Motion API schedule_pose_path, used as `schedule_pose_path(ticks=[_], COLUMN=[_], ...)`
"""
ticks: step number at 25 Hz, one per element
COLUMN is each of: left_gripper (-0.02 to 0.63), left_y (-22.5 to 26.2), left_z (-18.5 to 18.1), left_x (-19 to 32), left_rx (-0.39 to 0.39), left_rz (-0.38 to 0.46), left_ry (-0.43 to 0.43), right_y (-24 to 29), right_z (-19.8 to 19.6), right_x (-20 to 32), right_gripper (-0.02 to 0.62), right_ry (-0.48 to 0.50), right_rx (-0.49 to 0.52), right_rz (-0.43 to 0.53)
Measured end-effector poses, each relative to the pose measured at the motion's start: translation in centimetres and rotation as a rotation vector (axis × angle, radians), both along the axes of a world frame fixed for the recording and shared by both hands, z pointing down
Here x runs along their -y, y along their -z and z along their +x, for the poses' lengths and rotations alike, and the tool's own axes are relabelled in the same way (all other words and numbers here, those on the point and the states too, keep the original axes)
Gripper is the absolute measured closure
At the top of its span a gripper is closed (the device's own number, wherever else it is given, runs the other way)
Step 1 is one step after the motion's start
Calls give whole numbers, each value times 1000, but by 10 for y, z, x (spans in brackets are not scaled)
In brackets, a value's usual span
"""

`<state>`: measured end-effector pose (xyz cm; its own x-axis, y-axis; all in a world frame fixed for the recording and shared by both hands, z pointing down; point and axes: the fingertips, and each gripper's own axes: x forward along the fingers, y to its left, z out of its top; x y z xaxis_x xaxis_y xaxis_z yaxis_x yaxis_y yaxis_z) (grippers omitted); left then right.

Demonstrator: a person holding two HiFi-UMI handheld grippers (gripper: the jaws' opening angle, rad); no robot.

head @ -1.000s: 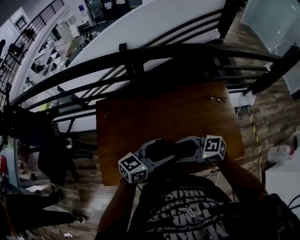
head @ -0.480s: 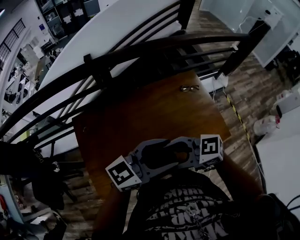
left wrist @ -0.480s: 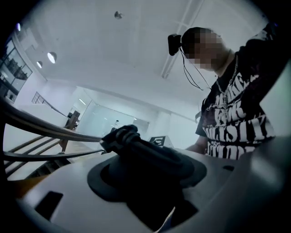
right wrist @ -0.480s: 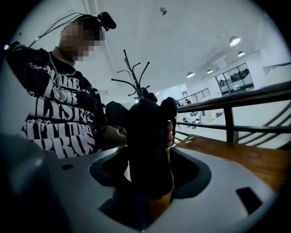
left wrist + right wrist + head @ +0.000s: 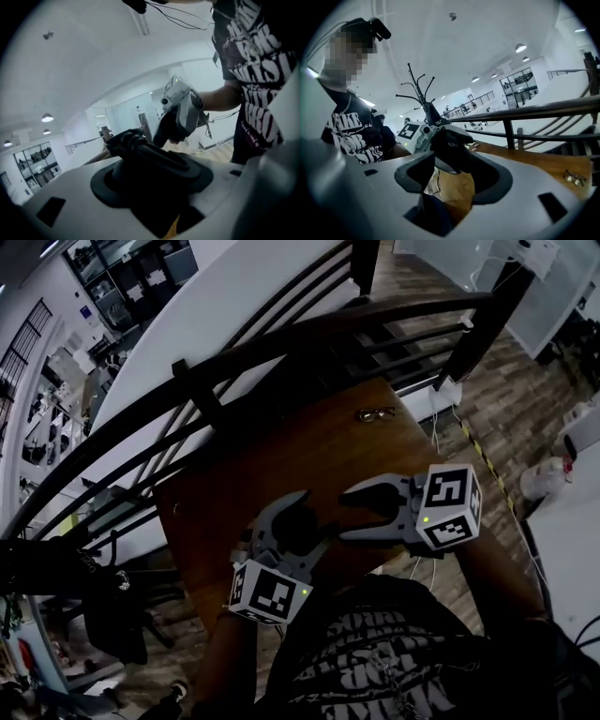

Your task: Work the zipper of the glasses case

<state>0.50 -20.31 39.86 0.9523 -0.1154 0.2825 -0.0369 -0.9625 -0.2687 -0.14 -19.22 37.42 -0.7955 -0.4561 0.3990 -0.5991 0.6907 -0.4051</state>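
Status: glasses case (image 5: 145, 161) is held clear of the table (image 5: 281, 456), in the air between the 2 grippers and close in front of the person's chest. Left gripper (image 5: 295, 512) has the case seated deep between its jaws, which have just been closing in and now clamp the body. Right gripper (image 5: 349, 514) comes in from the other side and nips the case's far end at its fingertips, jaws wide because the case is wide; that contact is less plain than the left's, so treat it as my reading. Progress: 0 zipper travel I can confirm; neither track nor pull shows in any of the 3 views, the case is just a black lump, so open vs closed is unknown. Neither gripper is pinching anything as small as a pull tab. My call: early, at the hold-and-orient stage. Left to do: turn the zipper side into reach, free 1 gripper, pinch the pull, run it along the track while the other gripper braces the body. Glasses (image 5: 376, 414) lie at the table's far edge, well apart from the case and not in play.
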Motion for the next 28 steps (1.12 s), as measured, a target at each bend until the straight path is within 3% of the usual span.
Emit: schedule_pose_path(ticks=[4,12,16,22,28], left_gripper=[330,330,331,341,342], left_y=[14,37,47,50,84], left_z=[10,13,11,6,-13], left_x=[-4,-29,-37,-54,-58], left_rx=[11,-66,-95,-144,-254], left_rz=[111,164,158,124,37], left_ry=[59,-30,-49,-100,-128], right_y=[14,18,23,12,1], right_z=[-14,-18,-17,-18,-25], right_x=[-4,-13,-21,-32,-27], right_gripper=[414,515,574,580,580], right_ry=[79,288,385,474,475], right_rx=[-80,-100,-118,-113,-114], right_rz=[31,90,103,32,9])
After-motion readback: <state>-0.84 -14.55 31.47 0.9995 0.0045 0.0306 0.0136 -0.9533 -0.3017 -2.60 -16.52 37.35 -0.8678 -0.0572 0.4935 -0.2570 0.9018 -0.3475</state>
